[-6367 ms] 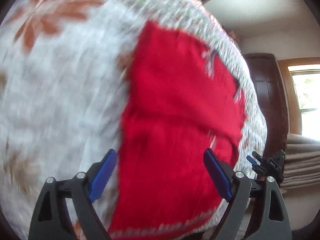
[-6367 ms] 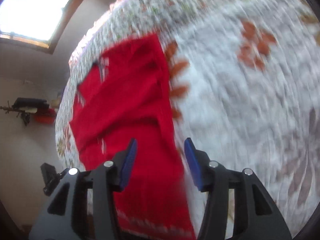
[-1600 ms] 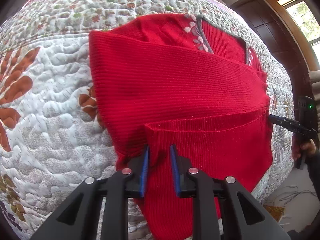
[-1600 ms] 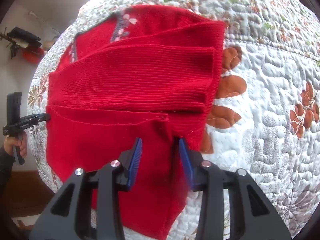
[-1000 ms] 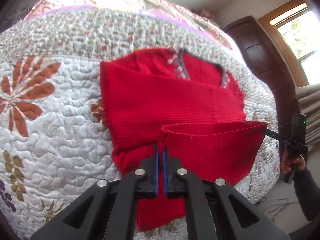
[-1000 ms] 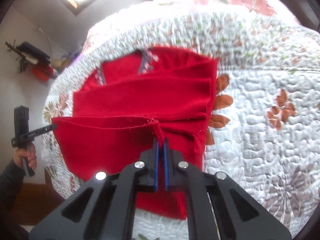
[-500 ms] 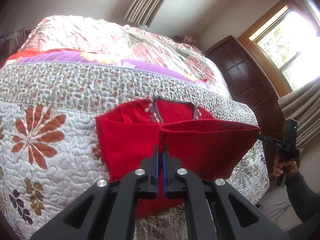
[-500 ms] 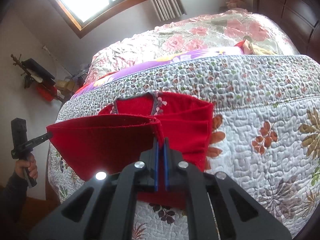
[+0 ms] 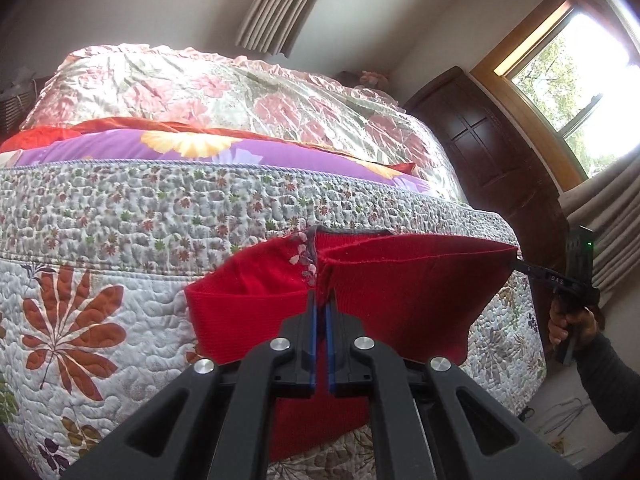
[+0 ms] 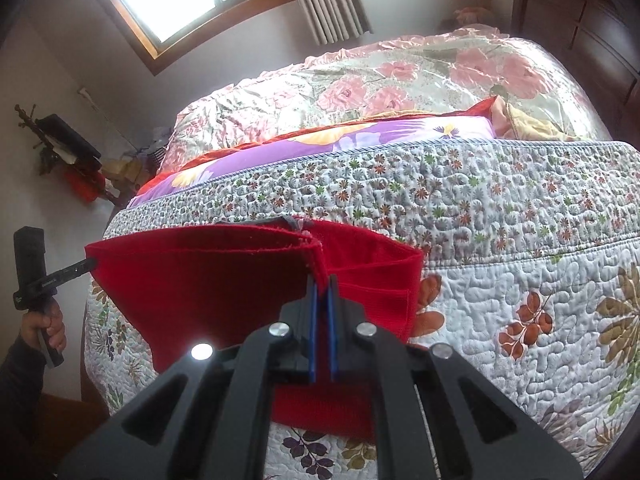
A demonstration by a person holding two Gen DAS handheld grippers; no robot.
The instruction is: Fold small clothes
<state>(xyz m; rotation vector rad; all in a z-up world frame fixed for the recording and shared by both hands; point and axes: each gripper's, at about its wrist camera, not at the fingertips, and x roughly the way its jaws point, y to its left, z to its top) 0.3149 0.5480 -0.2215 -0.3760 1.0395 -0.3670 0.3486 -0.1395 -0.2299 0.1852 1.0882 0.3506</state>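
I've got the left gripper (image 9: 320,300) and right gripper (image 10: 321,285) each clamped on the red sweater's (image 9: 408,284) hem, lifted taut above the quilt (image 10: 520,248) (collar at the far side).

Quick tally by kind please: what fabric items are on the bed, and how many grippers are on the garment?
Red sweaters: 1
Quilts: 1
Purple floral covers: 1
Pink floral covers: 1
Grippers, left gripper and right gripper, both clamped on it: 2
Total: 6
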